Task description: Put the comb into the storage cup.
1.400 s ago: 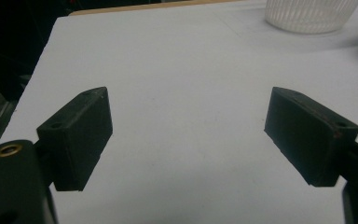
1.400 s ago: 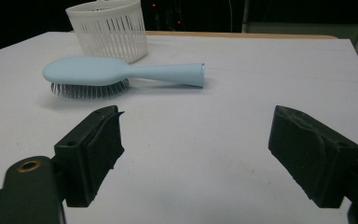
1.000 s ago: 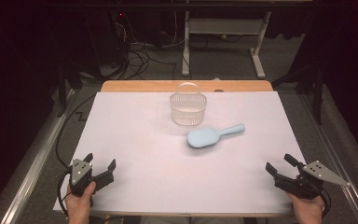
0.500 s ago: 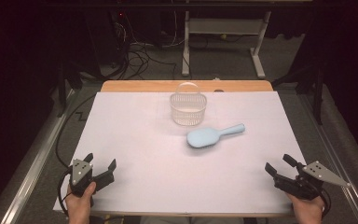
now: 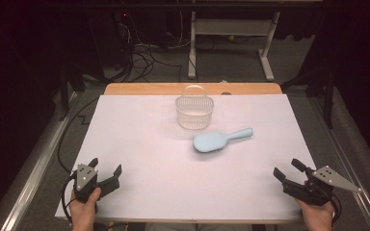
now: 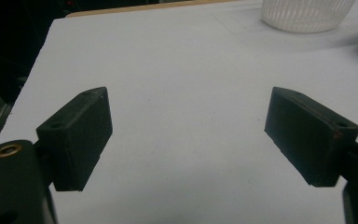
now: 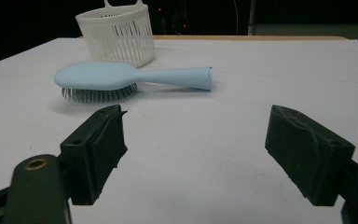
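A: What lies nearest the basket?

B: The hairbrush, pale blue smooth plastic, oval head and tapering round handle. It rests bristles down on the white sheet, just beside the basket on its near side, handle pointing away to the right.

A: And the basket itself?

B: White slotted plastic, round, with a thin arched loop rising from its rim. It stands upright.

A: The grippers?

B: Both well apart from the basket, at the sheet's near edge. The left gripper has its blocky black jaws spread wide with bare sheet between them. The right gripper has its jaws parted too, nothing between; one pad looks chipped and rough.
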Demonstrator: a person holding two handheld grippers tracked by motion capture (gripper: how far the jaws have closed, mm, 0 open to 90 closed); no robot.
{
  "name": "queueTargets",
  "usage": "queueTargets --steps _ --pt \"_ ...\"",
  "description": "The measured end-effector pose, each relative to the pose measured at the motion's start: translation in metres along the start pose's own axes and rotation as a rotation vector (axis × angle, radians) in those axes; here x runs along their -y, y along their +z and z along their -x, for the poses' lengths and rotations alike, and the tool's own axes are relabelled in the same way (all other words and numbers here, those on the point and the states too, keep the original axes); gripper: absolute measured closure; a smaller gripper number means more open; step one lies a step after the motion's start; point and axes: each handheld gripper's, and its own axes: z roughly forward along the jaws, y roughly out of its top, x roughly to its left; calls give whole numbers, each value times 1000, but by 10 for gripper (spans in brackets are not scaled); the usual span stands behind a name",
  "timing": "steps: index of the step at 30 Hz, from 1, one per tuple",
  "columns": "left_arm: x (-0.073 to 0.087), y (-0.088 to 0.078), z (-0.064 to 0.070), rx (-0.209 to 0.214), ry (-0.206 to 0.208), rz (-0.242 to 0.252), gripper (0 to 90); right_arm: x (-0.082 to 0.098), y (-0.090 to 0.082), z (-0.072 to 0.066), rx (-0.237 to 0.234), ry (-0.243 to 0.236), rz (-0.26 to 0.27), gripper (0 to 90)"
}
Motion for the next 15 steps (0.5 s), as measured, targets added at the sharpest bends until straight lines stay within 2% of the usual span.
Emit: queueTargets --steps 11,15 --pt "-1 1 1 -2 10 1 156 -1 3 -2 -22 3 14 217" --pt "-1 1 1 -4 9 0 156 -4 6 -5 -31 -9 14 224"
